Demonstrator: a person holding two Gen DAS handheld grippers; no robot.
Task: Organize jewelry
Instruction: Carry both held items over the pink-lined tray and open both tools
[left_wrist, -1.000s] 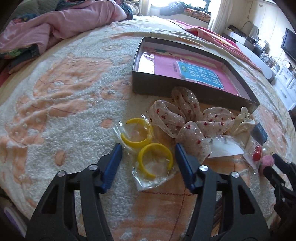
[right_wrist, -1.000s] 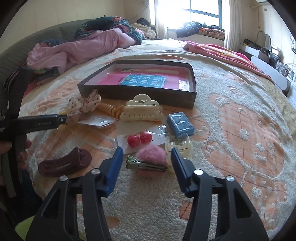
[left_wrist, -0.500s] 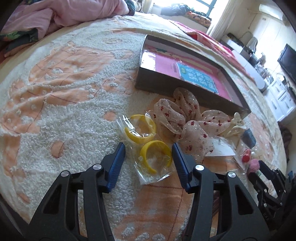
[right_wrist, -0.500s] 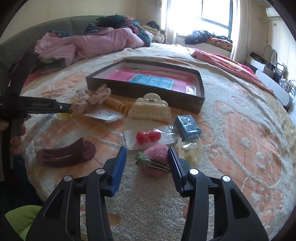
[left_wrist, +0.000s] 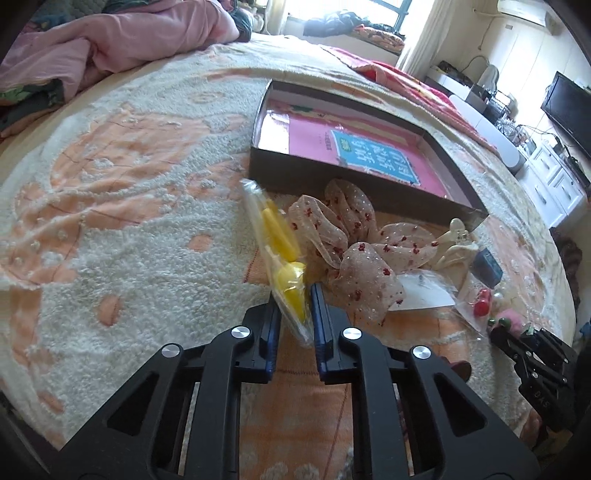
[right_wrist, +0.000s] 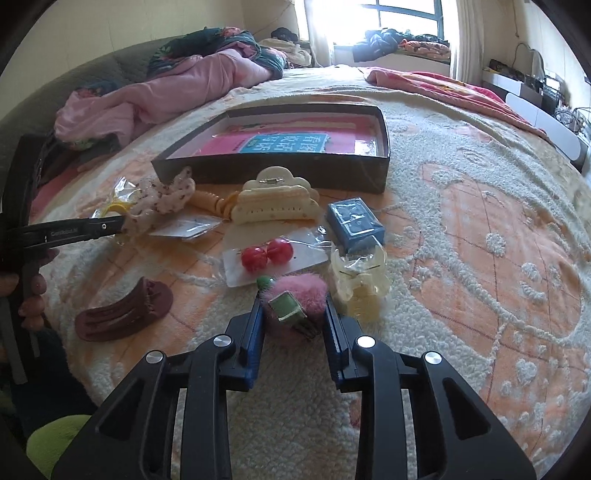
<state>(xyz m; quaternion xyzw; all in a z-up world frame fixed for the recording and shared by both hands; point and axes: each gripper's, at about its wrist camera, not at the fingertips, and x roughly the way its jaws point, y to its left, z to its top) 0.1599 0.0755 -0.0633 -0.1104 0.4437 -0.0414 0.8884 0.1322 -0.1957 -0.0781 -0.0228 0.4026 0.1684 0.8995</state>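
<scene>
1. Left tongs (left_wrist: 293, 306): clamped on the clear bag of yellow hoops (left_wrist: 284, 258), just in front of the dark box (left_wrist: 369, 184).
2. Right tongs (right_wrist: 293, 317): closing around the pink pompom clip (right_wrist: 295, 299), pads touching its fur, nearer than the box.

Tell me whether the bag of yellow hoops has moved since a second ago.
Yes. The bag of yellow hoops lay flat on the bedspread; now it stands on edge in the left gripper, reaching toward the dark box.
</scene>
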